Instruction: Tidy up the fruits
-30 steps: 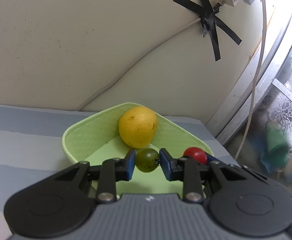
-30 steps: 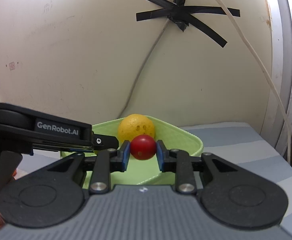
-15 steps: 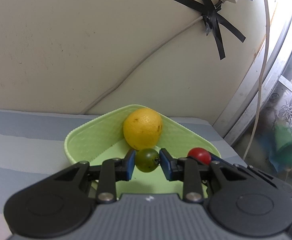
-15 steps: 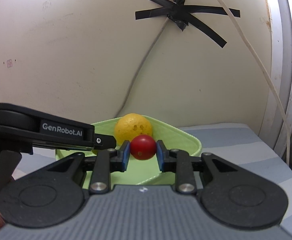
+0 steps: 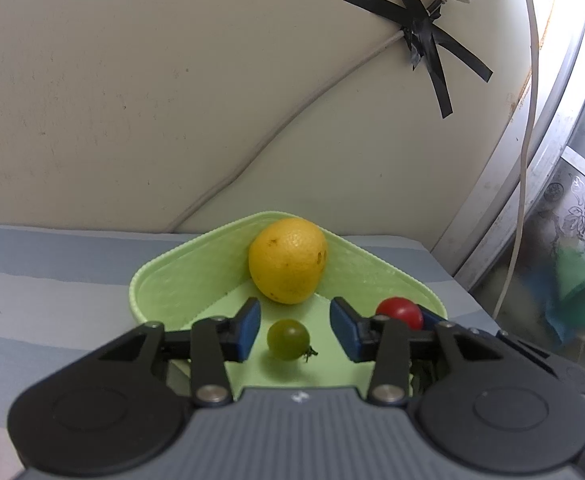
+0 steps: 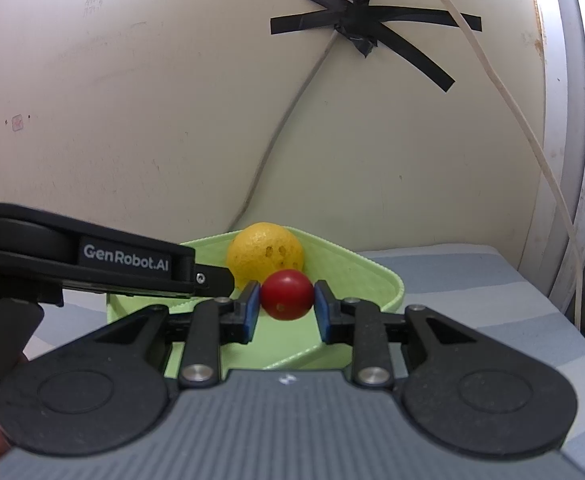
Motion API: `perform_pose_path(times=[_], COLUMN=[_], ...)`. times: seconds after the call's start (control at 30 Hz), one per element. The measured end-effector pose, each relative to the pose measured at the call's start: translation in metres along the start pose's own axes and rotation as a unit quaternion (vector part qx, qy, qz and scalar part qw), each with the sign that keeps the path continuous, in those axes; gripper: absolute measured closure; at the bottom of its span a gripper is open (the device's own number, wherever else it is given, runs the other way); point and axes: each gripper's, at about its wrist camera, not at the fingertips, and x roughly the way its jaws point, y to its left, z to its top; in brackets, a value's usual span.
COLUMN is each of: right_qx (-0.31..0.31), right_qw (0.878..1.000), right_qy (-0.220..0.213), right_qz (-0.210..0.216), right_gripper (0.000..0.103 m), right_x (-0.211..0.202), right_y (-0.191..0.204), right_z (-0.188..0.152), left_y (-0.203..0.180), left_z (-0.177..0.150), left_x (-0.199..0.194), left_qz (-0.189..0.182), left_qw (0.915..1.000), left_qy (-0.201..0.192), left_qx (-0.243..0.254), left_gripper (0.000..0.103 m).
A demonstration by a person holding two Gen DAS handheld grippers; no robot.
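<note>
Right against the cream plaster wall (image 5: 132, 100), the pale green ribbed plastic tray (image 5: 164, 276) sits on a blue-and-grey striped cloth (image 5: 44, 280), its raised far corner nearly meeting the wall, so little room is left behind it. To the right the cloth ends near a metal window frame (image 5: 504, 216), with a white cable (image 5: 526, 152) hanging down in front of it.

Inside the tray, a large yellow citrus fruit with dimpled, spotted skin (image 5: 287, 260) fills the far corner and rests against the sloping walls. Nearer, a small smooth green cherry tomato with a stem tuft (image 5: 288, 339) lies on the flat tray floor. The left gripper (image 5: 295, 330) has just been opening; its blue-padded jaws now stand apart on either side of the green tomato, with a clear gap on each side and neither pad touching it.

The right gripper (image 6: 286, 308) is clamped on a glossy round red cherry tomato (image 6: 287, 294), both blue pads pressing its sides. It is held above the tray's near right part, in front of the yellow fruit. In the right wrist view the left gripper's black body reaches in from the left over the tray's left rim, close beside the right gripper's fingers. Black tape strips (image 6: 372, 28) cross over a cable on the wall above. Floor space remains open in the tray between the green tomato and the yellow fruit.
</note>
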Motion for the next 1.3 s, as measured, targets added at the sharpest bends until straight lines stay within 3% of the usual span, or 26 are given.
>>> perform_pose_path(times=[0.23, 0.4, 0.57, 0.77, 0.9, 1.03, 1.13, 1.3], right_qx=[0.008, 0.039, 0.060, 0.059, 0.059, 0.064, 0.062, 0.033], right_qw=[1.000, 0.999, 0.997, 0.990, 0.985, 0.980, 0.980, 0.987], right_qy=[-0.013, -0.020, -0.017, 0.004, 0.026, 0.060, 0.079, 0.070], right_qz=[0.000, 0.004, 0.054, 0.128, 0.162, 0.180, 0.172, 0.140], right_gripper=[0.071, 0.071, 0.071, 0.070, 0.070, 0.070, 0.070, 0.070], right_x=[-0.006, -0.027, -0.066, -0.112, -0.133, -0.145, -0.148, -0.156], right_y=[-0.006, -0.012, 0.003, 0.053, 0.090, 0.121, 0.135, 0.146], right_z=[-0.002, -0.002, -0.010, -0.041, -0.062, -0.083, -0.096, -0.101], left_y=[0.005, 0.034, 0.086, 0.123, 0.124, 0.110, 0.095, 0.076], left_z=[0.002, -0.007, -0.051, -0.118, -0.148, -0.168, -0.177, -0.181], left_x=[-0.022, -0.111, -0.201, -0.242, -0.247, -0.256, -0.262, -0.263], left_qz=[-0.012, -0.041, 0.018, 0.079, 0.099, 0.091, 0.084, 0.078], left_qw=[0.9998, 0.9966, 0.9924, 0.9875, 0.9883, 0.9921, 0.9943, 0.9941], left_qy=[-0.010, -0.060, -0.092, -0.070, -0.054, -0.053, -0.060, -0.069], left_qx=[-0.013, -0.037, -0.079, -0.117, -0.103, -0.067, -0.027, 0.030], left_gripper=[0.060, 0.060, 0.060, 0.062, 0.062, 0.062, 0.062, 0.062])
